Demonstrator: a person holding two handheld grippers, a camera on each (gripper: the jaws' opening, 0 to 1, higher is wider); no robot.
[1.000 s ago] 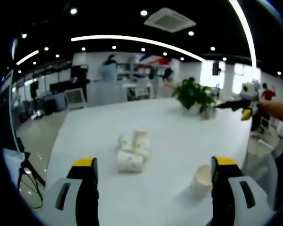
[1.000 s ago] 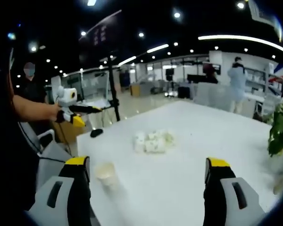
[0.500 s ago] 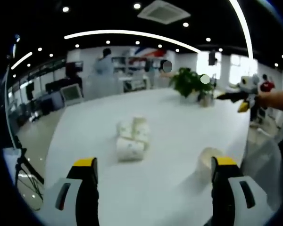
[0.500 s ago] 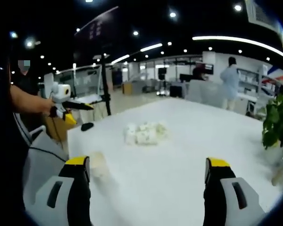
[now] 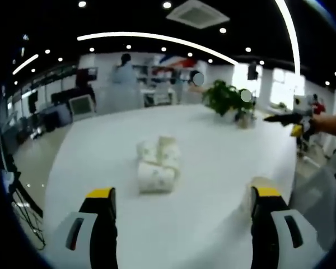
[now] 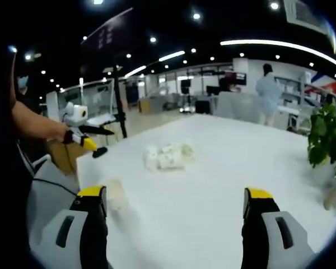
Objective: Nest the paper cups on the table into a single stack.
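While nothing was yet gripped, both sets of tongs were held wide apart above the white table (image 5: 213,162), apparently because the stacking had not begun. The left gripper (image 5: 182,202) was spread and empty, as was the right gripper (image 6: 173,202). A cluster of paper cups (image 5: 157,162) was heaped near the table's middle, some seemingly tipped on their sides; the count could not be made out. One single cup (image 6: 115,194) was set apart near the table's edge, blurred and partly hidden by a jaw. A potted plant (image 5: 228,107) was placed farther back.
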